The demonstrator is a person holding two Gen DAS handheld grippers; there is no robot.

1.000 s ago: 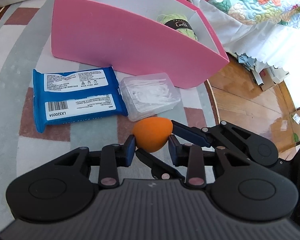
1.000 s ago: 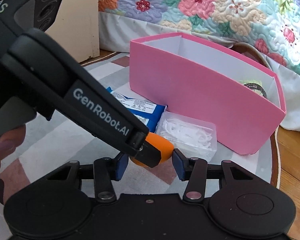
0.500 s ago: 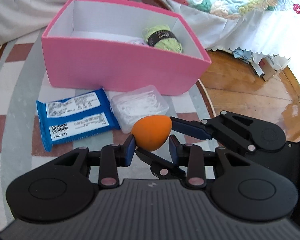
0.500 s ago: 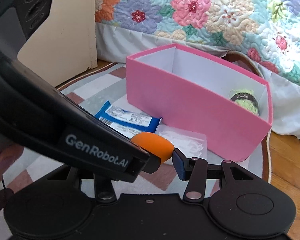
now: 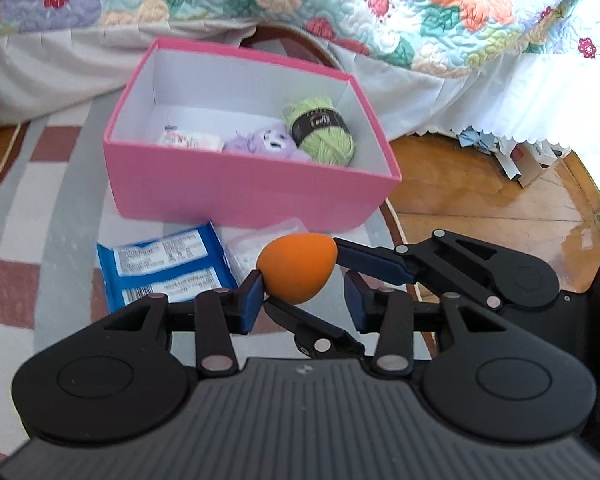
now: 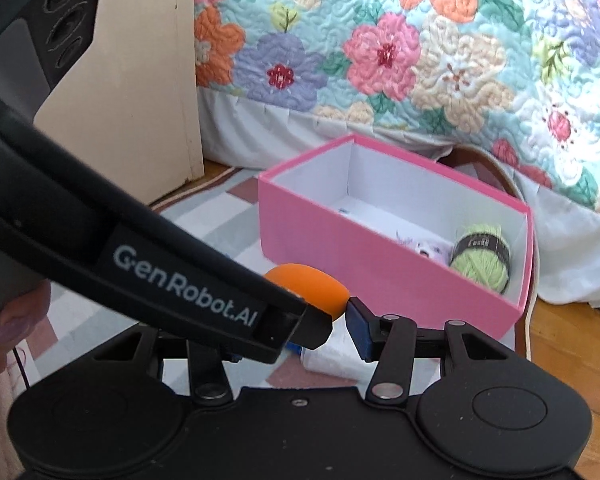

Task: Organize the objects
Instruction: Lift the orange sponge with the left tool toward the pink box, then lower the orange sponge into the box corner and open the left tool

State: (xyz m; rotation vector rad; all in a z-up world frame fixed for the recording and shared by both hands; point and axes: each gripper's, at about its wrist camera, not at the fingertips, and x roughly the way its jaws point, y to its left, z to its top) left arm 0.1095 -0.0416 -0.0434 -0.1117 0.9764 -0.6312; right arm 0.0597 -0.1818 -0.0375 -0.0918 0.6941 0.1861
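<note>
An orange egg-shaped sponge (image 5: 296,268) is carried in the air in front of a pink box (image 5: 252,196) on a rug. The right tongs (image 5: 300,280) are clenched on it, end and underside. The left tongs (image 5: 304,300) have just been opening: one pad touches the sponge, the other stands clear. A handover is judged under way. Next, the sponge must be lifted over the box wall beside the green yarn (image 5: 322,132).
</note>
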